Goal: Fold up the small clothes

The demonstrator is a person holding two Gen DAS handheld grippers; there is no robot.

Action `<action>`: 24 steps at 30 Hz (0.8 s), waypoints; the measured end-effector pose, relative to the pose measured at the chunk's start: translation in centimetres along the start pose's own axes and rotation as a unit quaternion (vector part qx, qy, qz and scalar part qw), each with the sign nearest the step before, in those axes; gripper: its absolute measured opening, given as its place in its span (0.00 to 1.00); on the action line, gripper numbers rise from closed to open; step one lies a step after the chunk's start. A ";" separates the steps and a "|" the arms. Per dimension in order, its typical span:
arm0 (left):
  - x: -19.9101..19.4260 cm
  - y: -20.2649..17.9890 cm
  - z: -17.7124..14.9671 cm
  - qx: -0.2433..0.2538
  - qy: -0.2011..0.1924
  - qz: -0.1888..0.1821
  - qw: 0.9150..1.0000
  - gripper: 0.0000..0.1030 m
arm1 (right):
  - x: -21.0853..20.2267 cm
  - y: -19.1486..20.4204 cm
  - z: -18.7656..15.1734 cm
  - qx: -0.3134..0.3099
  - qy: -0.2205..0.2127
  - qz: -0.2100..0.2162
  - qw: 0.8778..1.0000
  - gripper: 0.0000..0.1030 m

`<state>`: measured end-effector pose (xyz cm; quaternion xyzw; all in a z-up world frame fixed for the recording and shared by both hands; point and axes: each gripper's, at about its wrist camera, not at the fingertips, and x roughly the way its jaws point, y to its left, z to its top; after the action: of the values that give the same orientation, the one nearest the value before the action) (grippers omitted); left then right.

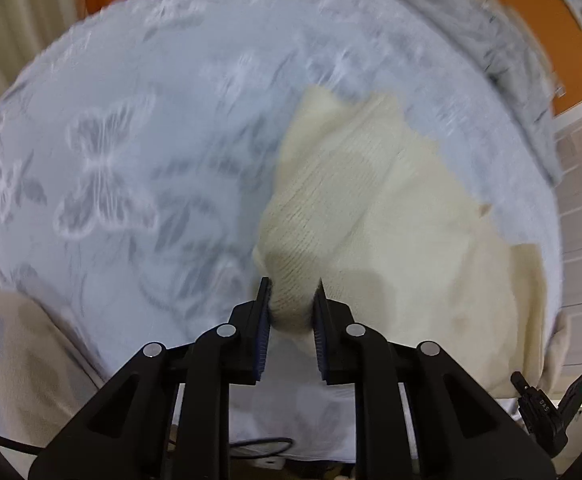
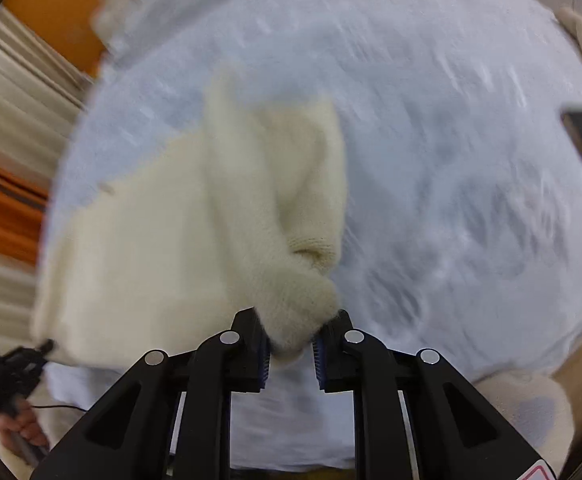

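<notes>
Cream knit garment (image 1: pixel 371 200) pinched by both hand-held grippers, on bedspread (image 1: pixel 131 120).

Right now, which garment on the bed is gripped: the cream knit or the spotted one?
The cream knit sweater: both the left gripper and right gripper pinch bunched folds of it. The grey-spotted garment lies untouched at the bed's edge.

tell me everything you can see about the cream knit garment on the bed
The cream knit garment is soft, fuzzy and ribbed, likely a small sweater. It lies rumpled and partly spread on a pale blue butterfly-print bedspread. One bunched end is pinched in the left tool; another bunched part, near a rolled cuff, is pinched in the right tool. Both views are blurred, so finer detail is unclear.
</notes>
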<state>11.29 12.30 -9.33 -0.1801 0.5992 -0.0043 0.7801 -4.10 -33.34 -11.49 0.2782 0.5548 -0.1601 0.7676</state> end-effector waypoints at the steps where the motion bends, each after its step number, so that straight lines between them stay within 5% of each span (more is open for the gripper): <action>1: 1.1 0.5 -0.4 -0.003 0.010 0.013 1.000 0.18 | 0.6 -0.5 -0.5 0.013 0.007 -0.002 1.000 0.17; 4: 1.6 1.1 -1.1 -0.015 0.011 0.008 1.000 0.18 | -0.6 0.3 -0.8 0.003 -0.007 -0.027 1.000 0.26; 7: 0.9 0.8 -1.0 -0.004 0.010 0.009 1.000 0.21 | -3.3 1.4 -0.9 -0.027 -0.050 -0.063 0.996 0.26; 13: 1.3 0.7 -1.2 -0.011 0.011 0.016 1.000 0.26 | -6.7 4.1 0.9 -0.067 -0.132 -0.072 0.986 0.26; 15: 1.7 0.5 -1.2 -0.004 0.016 0.021 1.000 0.30 | -6.4 4.8 1.3 -0.083 -0.127 -0.062 0.986 0.25; 20: 1.9 0.4 -1.4 0.004 0.017 0.027 0.999 0.32 | 1.5 2.3 1.1 -0.087 -0.026 -0.107 0.990 0.13; 24: 2.1 0.5 -1.4 0.004 0.022 0.024 0.999 0.33 | -1.6 3.5 1.3 -0.067 -0.054 -0.074 0.994 0.16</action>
<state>10.45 11.90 -11.69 -0.1623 0.6206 0.0082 0.7671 -1.69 -31.51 -8.81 0.1751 0.5410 -0.1934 0.7996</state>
